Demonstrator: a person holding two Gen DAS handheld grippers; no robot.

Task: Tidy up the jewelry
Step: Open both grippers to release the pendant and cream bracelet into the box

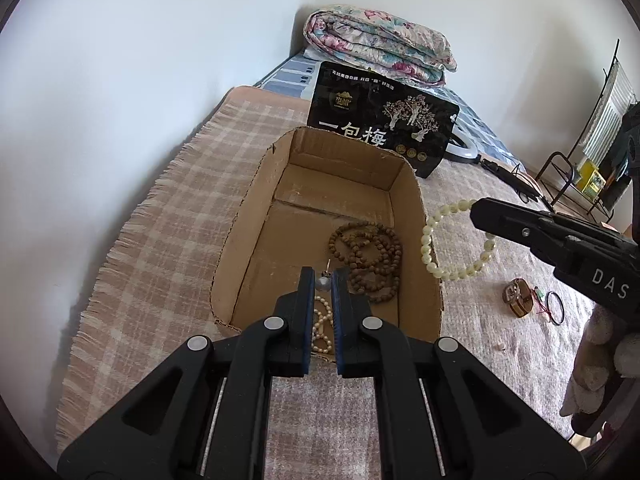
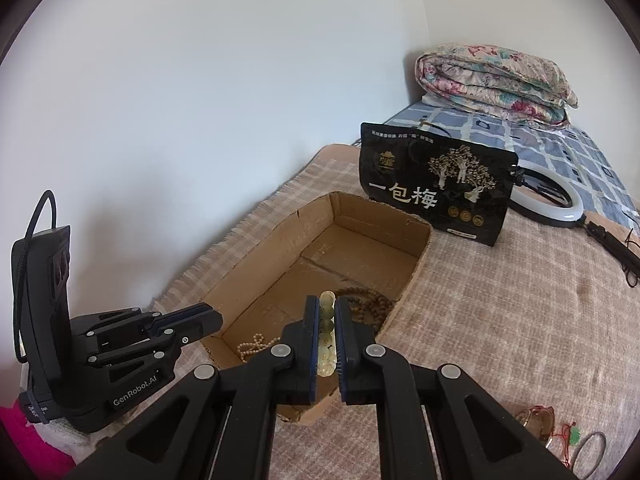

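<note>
**Both grippers carrying jewelry to the cardboard box**

The left gripper is pinching a small grey pearl earring between its blue-padded fingers, its metal hook sticking up above the bead, and is hanging over the near end of the cardboard box. The right gripper is clamping a pale green bead bracelet, whose smooth, glossy round beads are dangling in a loose ring just beside the box's right wall.

The step in hand looks like dropping both pieces into the box. The next move probably calls for bringing the bracelet inward over the rim, then parting each pair of fingers so the pieces fall clear of the walls.

Already lying on the corrugated floor are a coil of brown wooden prayer beads, rough and matte, and a strand of small cream pearls near the front wall. The box is open-topped, with ragged torn edges, and is sitting on a nubby, fringed plaid blanket.

Lying on the blanket to the right, apart from the box, are an amber-brown ring-shaped piece, a red cord with a green charm and a thin dark bangle, apparently waiting to be sorted. A glossy black package is standing behind the box.
</note>
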